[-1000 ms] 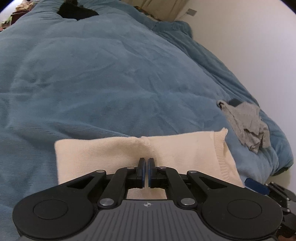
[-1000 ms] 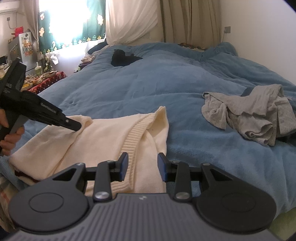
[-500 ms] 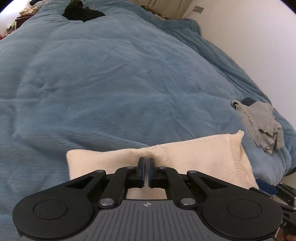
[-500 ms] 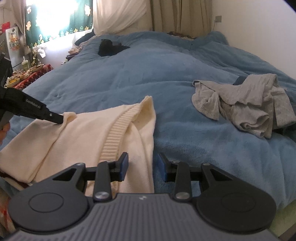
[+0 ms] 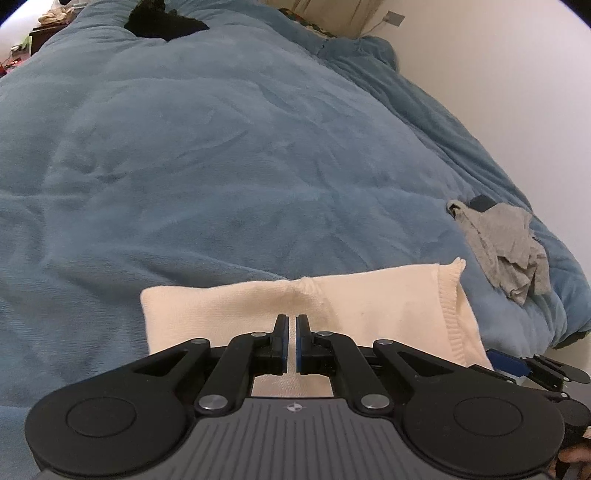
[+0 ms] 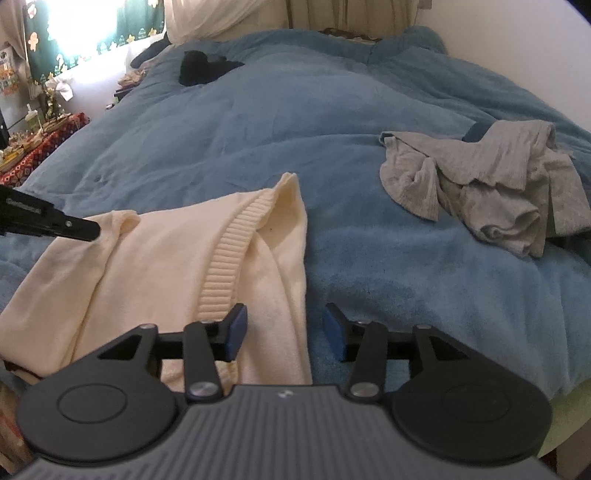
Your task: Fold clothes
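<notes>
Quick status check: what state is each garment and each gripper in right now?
Cream sweater: partly folded on the bed, ribbed hem showing.
Grey clothes: crumpled heap, unfolded.
Black garment: bunched, far end.
Left gripper: shut on the cream sweater.
Right gripper: opening, sweater edge between the jaws, not gripped.

A wide bed under a plush blue duvet [image 6: 332,122] fills most of both views, with a plain pale wall [image 5: 517,110] running along its right side up to the upper right of the frame. In the upper left of the right wrist view a window [image 6: 77,22] glares white between dark green patterned curtains [image 6: 40,48], and beige drapes [image 6: 351,14] hang along the top centre. At the left edge stands a low surface with a red patterned cloth [image 6: 44,140], crowded with small items too blurred to tell apart, possibly bottles and ornaments.
</notes>
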Demonstrator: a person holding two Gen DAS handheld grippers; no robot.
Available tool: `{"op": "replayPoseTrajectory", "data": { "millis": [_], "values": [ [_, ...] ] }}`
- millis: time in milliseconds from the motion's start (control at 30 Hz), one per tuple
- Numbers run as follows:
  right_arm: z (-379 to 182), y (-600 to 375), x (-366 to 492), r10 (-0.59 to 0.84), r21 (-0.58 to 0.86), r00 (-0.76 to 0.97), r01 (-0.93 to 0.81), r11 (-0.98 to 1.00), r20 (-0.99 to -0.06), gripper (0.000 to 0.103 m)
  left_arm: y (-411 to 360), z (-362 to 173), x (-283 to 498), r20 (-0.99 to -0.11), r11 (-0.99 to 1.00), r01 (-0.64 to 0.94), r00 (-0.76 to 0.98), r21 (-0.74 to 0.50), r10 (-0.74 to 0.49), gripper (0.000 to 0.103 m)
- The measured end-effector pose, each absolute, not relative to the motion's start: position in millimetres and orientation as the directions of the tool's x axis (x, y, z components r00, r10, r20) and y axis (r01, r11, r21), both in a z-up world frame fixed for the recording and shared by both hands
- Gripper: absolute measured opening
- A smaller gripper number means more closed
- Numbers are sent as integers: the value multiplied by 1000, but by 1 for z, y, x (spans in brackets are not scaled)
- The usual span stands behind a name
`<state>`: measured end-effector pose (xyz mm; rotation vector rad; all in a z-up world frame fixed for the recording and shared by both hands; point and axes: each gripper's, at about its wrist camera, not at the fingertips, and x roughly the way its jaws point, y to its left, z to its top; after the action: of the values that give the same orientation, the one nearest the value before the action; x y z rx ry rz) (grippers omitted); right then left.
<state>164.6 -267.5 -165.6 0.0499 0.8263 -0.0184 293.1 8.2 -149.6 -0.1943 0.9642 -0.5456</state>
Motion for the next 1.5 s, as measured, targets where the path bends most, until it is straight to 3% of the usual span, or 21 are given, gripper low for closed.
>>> {"op": "replayPoseTrajectory", "data": {
  "millis": [367, 800, 867, 933, 967, 1133, 1367, 1500],
  "values": [
    [-167, -268, 159, 5, 51, 682, 47, 998, -731, 52, -15, -170, 322, -772, 861, 359, 404, -360, -491, 0],
    [-151, -262, 161, -2, 32, 672, 38, 999, -741, 51, 3, -142, 311, -713, 818, 364, 409, -445, -569, 2],
    [-146, -252, 159, 1, 6, 676, 5, 1000, -737, 48, 9, -148, 319, -728, 830, 344, 405, -440, -554, 2],
    [-143, -241, 156, 17, -7, 676, -33, 999, -736, 30, 14, -160, 328, -746, 843, 298, 395, -449, -537, 2],
    [-143, -235, 155, 23, -16, 675, -51, 999, -738, 27, 13, -165, 331, -749, 842, 282, 388, -459, -538, 2],
    [-160, -213, 156, -39, -104, 652, -62, 993, -757, 21, 1, -181, 334, -739, 823, 280, 363, -494, -567, 2],
    [-165, -215, 159, -34, -81, 619, -48, 996, -784, 20, -3, -164, 324, -706, 787, 321, 350, -527, -616, 2],
    [-167, -220, 163, -31, -68, 607, -38, 997, -794, 18, 21, -154, 328, -711, 818, 276, 404, -505, -575, 2]
  ]
}}
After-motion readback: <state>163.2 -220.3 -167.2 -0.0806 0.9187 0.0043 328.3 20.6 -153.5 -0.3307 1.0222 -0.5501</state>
